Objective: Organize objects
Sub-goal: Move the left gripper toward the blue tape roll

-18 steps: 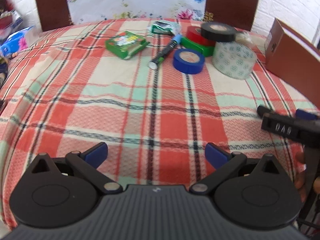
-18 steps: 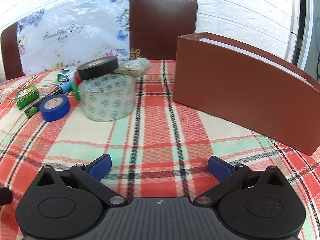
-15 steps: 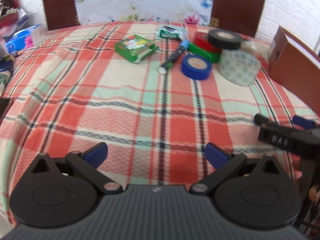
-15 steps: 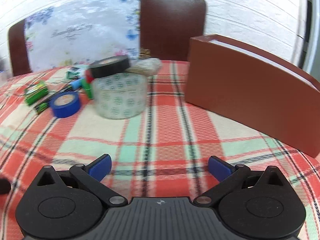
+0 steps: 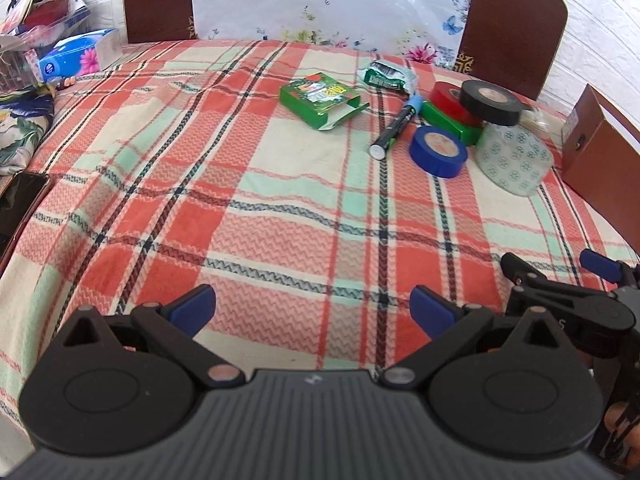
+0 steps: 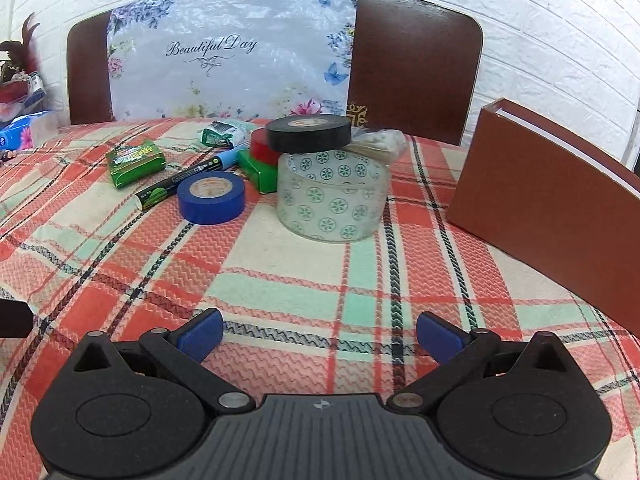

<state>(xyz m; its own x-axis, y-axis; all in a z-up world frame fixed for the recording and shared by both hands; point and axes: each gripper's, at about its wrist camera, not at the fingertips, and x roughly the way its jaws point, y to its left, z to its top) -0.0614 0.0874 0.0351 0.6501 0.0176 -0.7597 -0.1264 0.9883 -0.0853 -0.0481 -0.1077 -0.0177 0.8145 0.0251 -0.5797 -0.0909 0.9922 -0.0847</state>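
Woven checked tablecloth (image 6: 304, 280); glossy clear patterned tape roll (image 6: 334, 200).

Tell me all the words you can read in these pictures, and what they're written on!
"Beautiful Day": on the flowery plastic sheet over the chair back.
Green box: has print, too small to read.
Marker pen: label too blurred.
Green packet: print unreadable.
Blue pack at the table's far left: logo too small.

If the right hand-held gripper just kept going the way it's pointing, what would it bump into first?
Probably the checked tablecloth, since the open right hand-held gripper tilts downward. Skimming just above it, the clear patterned tape roll comes next, though depth is hard to judge.
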